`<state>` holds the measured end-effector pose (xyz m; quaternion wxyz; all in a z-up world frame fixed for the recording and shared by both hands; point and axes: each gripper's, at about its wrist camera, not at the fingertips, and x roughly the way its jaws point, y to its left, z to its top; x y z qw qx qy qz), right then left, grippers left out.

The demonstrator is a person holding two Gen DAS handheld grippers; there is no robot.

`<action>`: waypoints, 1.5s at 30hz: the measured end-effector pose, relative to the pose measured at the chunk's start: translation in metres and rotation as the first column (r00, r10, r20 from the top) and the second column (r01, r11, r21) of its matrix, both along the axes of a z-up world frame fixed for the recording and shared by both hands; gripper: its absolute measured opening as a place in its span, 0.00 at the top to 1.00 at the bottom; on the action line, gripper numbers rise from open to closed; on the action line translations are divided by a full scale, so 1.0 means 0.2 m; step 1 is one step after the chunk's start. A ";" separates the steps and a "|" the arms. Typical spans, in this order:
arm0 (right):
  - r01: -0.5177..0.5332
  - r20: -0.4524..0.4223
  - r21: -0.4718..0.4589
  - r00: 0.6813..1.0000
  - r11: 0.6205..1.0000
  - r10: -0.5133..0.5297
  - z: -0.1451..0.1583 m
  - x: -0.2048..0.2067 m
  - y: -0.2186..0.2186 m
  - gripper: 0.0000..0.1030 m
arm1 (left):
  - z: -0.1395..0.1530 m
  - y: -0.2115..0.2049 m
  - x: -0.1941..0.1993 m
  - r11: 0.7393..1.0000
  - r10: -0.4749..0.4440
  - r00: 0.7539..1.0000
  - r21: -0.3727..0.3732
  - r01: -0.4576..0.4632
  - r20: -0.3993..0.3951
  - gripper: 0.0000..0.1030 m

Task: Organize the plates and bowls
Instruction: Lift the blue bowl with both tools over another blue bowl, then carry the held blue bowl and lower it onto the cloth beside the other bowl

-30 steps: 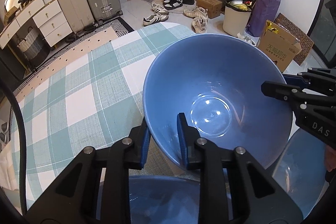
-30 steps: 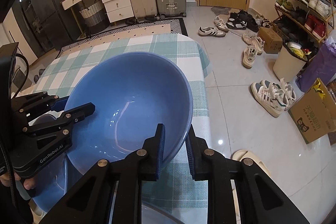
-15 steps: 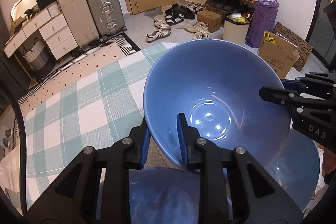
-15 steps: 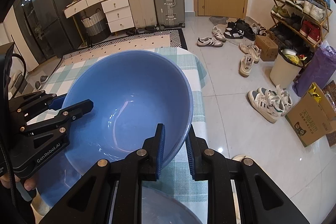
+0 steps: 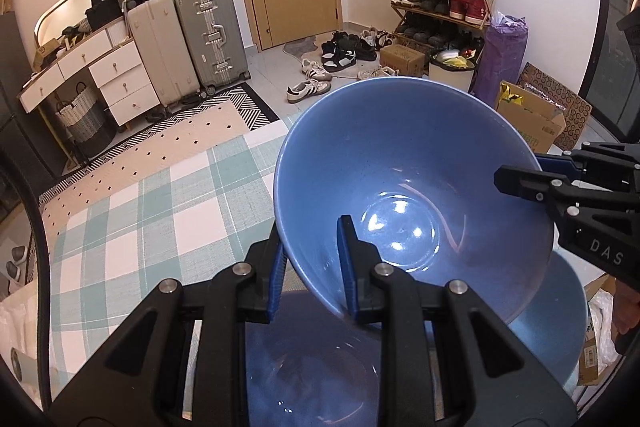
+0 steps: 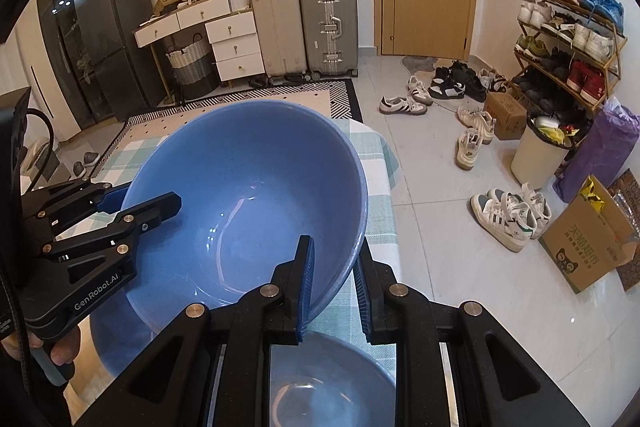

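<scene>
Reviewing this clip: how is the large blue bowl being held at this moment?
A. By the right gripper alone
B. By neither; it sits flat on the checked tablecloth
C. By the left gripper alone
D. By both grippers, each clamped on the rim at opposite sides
D. The left gripper has its jaws closed over the near rim of the blue bowl, and the right gripper is clamped on the opposite rim.

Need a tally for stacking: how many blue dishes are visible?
3: large blue ceramic bowl gripped by both grippers; blue dish below left gripper; second blue dish below right gripper. Others may hide underneath.
</scene>
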<state>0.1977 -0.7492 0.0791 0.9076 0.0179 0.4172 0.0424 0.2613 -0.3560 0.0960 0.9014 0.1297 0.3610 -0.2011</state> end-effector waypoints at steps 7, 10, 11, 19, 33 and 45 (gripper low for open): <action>-0.012 0.035 0.005 0.999 1.000 0.012 0.10 -0.10 0.06 0.81 | 0.12 0.08 -0.16 1.000 0.014 0.999 -0.005 -0.013 0.035 0.80; -0.017 0.046 0.009 0.999 1.000 0.017 0.13 -0.15 0.09 0.81 | 0.17 0.12 -0.24 1.000 0.021 0.998 -0.004 -0.021 0.051 0.80; -0.019 0.050 0.011 0.999 1.000 0.019 0.14 -0.16 0.10 0.81 | 0.18 0.13 -0.28 1.000 0.024 0.998 -0.006 -0.024 0.055 0.80; -0.045 0.065 0.031 0.997 0.999 0.043 0.18 -0.28 0.21 0.81 | 0.28 0.24 -0.47 0.998 0.060 0.995 -0.030 -0.058 0.076 0.80; -0.127 0.050 0.039 0.991 0.991 0.125 0.14 -0.39 0.42 0.79 | 0.29 0.48 -0.69 0.990 0.139 0.988 -0.048 -0.136 0.066 0.80; -0.174 -0.005 0.029 0.985 0.984 0.174 0.01 -0.39 0.60 0.79 | 0.11 0.67 -0.67 0.982 0.185 0.983 -0.037 -0.185 0.009 0.80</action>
